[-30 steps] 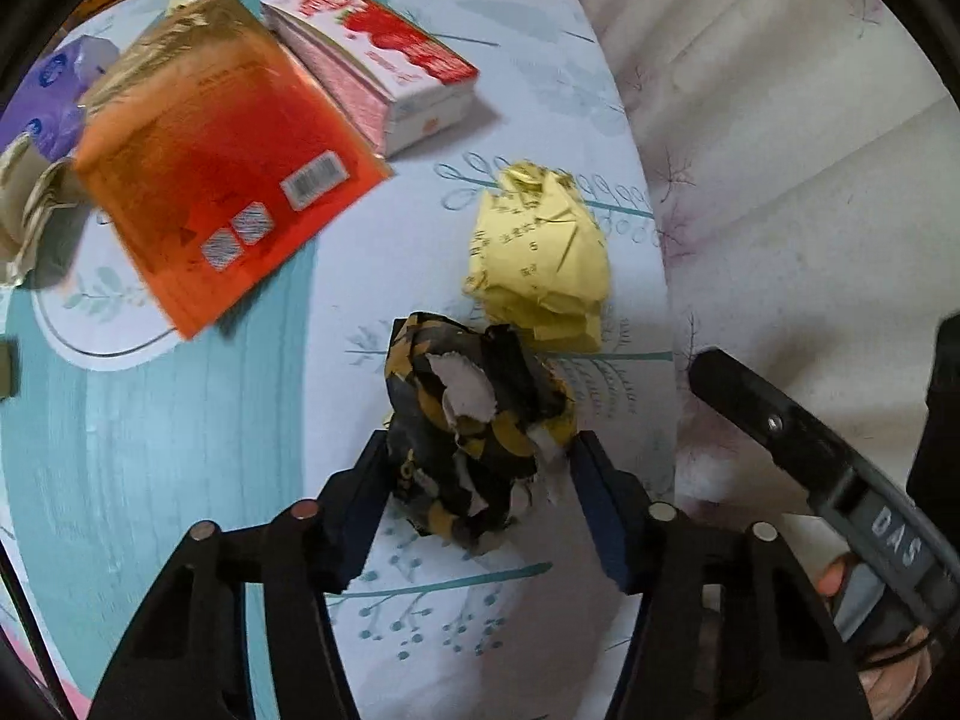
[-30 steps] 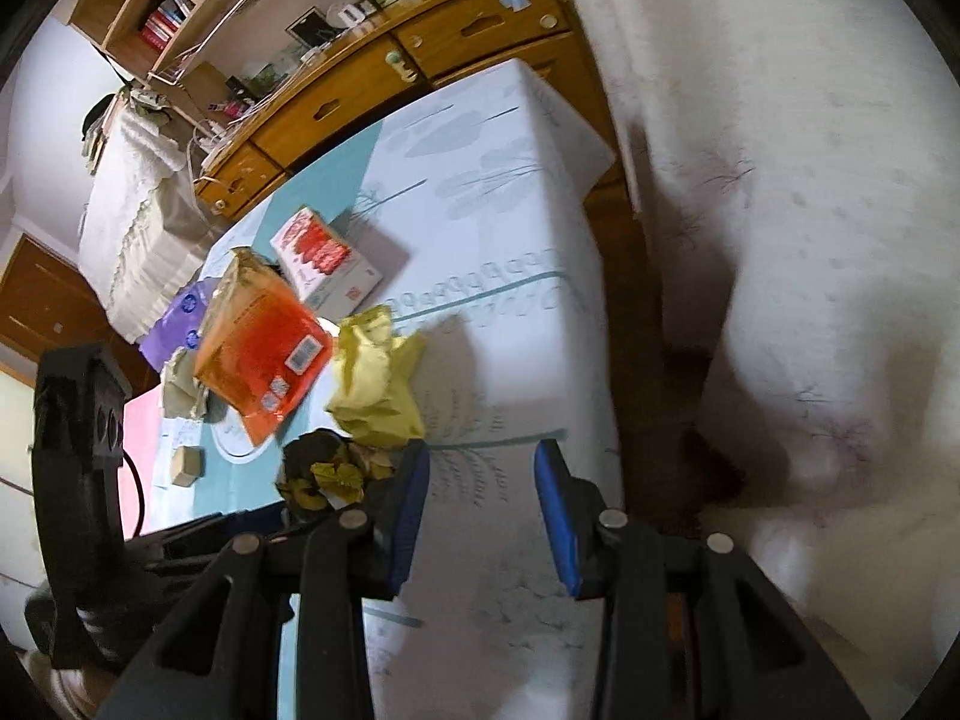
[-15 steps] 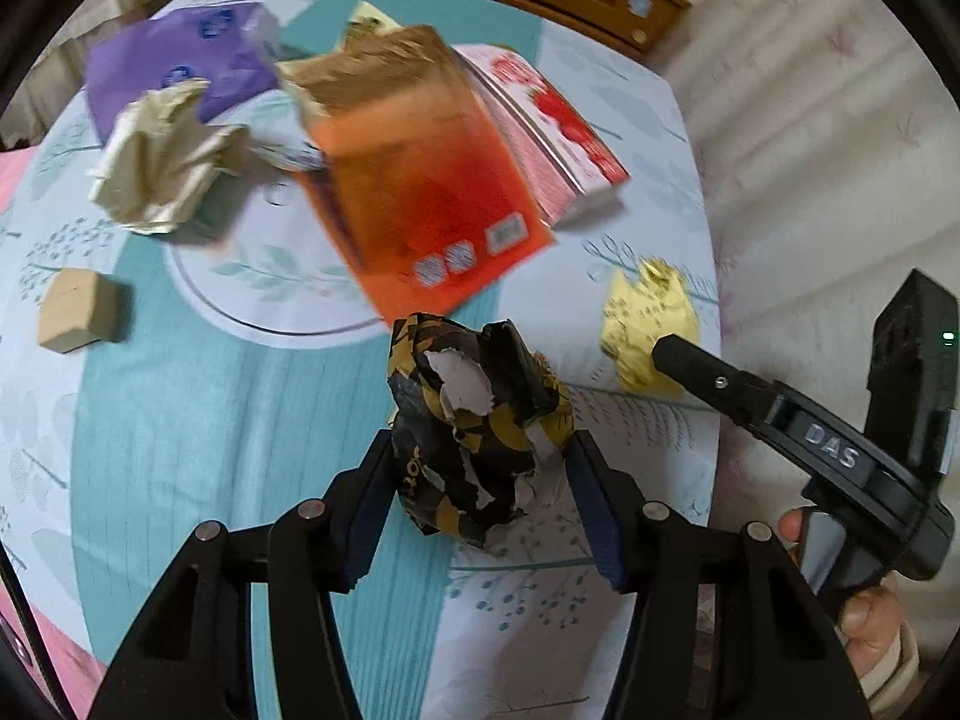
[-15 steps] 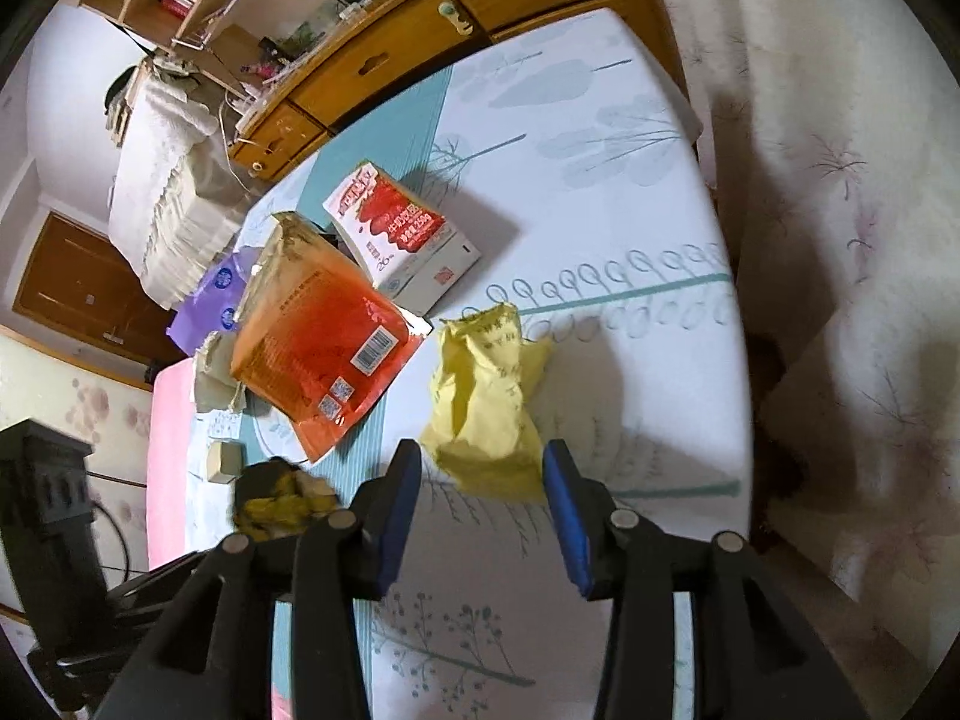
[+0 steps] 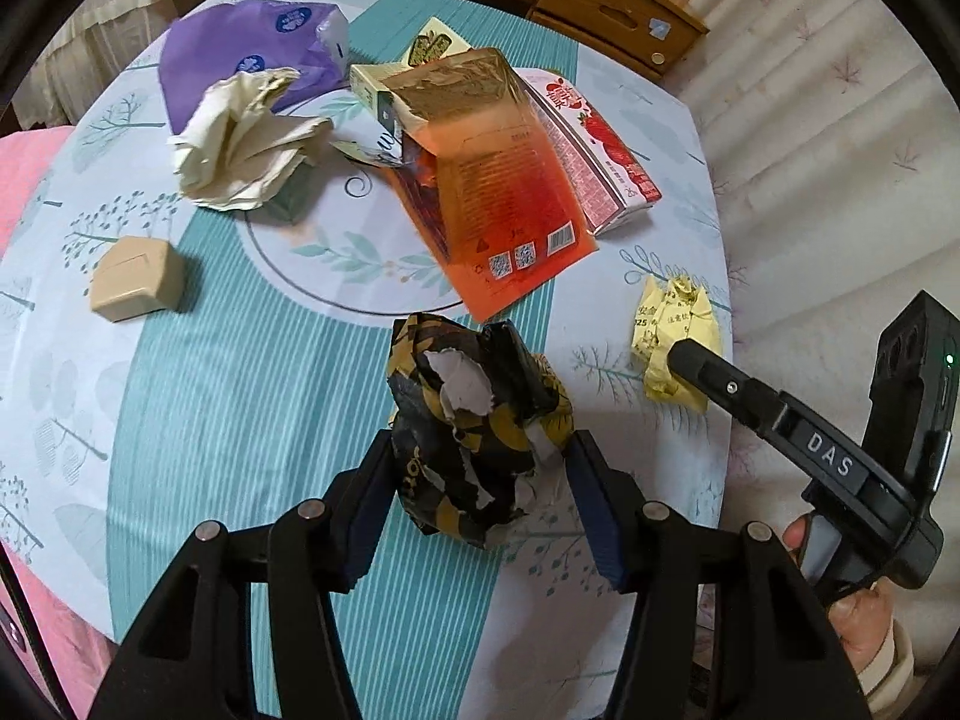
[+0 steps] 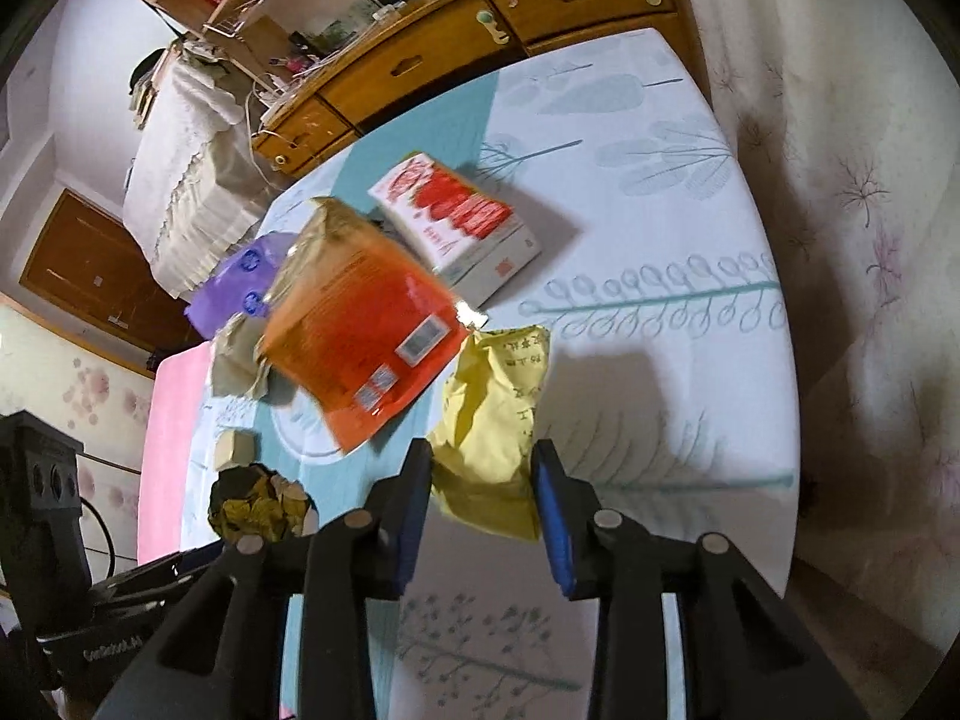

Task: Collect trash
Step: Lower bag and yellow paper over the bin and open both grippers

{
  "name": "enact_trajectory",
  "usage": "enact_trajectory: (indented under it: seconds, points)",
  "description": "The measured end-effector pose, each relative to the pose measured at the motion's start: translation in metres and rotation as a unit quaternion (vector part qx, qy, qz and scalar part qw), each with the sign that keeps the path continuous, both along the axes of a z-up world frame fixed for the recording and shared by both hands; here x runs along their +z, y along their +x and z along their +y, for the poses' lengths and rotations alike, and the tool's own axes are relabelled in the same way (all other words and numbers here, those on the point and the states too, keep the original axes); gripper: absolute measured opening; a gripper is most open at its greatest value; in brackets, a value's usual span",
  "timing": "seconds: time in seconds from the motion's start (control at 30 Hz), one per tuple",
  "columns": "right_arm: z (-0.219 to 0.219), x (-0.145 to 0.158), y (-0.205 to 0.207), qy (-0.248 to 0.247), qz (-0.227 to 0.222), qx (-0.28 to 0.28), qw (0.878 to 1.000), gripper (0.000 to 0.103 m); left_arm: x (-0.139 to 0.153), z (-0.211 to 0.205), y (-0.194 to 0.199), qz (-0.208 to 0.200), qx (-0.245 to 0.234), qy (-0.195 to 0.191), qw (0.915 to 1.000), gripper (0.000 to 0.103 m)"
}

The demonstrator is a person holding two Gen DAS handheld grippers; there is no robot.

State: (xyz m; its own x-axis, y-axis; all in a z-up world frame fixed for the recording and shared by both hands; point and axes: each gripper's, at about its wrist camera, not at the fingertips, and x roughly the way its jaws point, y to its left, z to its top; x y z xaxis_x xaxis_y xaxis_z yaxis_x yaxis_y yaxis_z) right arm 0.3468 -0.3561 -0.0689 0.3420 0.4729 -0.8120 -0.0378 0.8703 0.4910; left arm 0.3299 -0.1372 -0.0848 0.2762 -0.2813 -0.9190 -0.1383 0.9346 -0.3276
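My left gripper (image 5: 480,480) is shut on a crumpled black-and-yellow wrapper (image 5: 474,420) and holds it above the table. A crumpled yellow paper wad (image 6: 492,408) lies near the table's right edge, also visible as the yellow wad (image 5: 666,324) in the left wrist view. My right gripper (image 6: 480,462) reaches down over it with its jaws closing. The wad sits between the blue pads (image 6: 414,492), which touch its sides. The right gripper's finger (image 5: 720,384) overlaps the wad in the left wrist view.
On the patterned tablecloth (image 5: 240,390) lie an orange pouch (image 5: 504,204), a red strawberry carton (image 5: 594,144), a purple pack (image 5: 240,48), a cream paper wad (image 5: 240,138) and a small beige box (image 5: 135,279). Wooden drawers (image 6: 420,66) stand behind, and a pale cloth (image 5: 810,150) hangs to the right.
My left gripper drew back and up with the wrapper, so more of the table shows. My right gripper moved forward over the yellow wad and its jaws narrowed onto it.
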Motion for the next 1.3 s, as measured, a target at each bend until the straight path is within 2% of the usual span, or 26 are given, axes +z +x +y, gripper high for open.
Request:
enact_trajectory:
  seconds: [0.3,0.53,0.77,0.97,1.07,1.2,1.3]
  points:
    - [0.034,0.027,-0.074,0.005,-0.010,-0.007,1.000,0.034,0.029,0.033,-0.053,-0.028,-0.024,-0.008,0.9993,0.055]
    - [0.083,0.052,-0.164,0.010,-0.025,-0.046,0.999,0.034,0.054,0.079,-0.127,-0.055,-0.069,-0.006,0.9961,0.055]
    - [0.141,0.050,-0.264,0.005,-0.021,-0.078,0.997,0.034,0.065,0.131,-0.210,-0.091,-0.112,0.000,0.9895,0.055]
    - [0.177,0.034,-0.331,-0.030,0.010,-0.061,0.998,0.034,0.043,0.154,-0.265,-0.069,-0.135,0.005,0.9884,0.055]
    - [0.185,0.022,-0.350,-0.045,0.028,-0.050,0.997,0.034,0.025,0.156,-0.289,-0.052,-0.147,0.012,0.9877,0.055]
    - [0.193,-0.009,-0.371,-0.046,0.063,-0.041,0.996,0.034,-0.015,0.154,-0.313,-0.017,-0.155,0.013,0.9877,0.056]
    - [0.200,-0.045,-0.382,-0.043,0.086,-0.031,0.995,0.034,-0.060,0.153,-0.326,0.012,-0.149,0.010,0.9887,0.056]
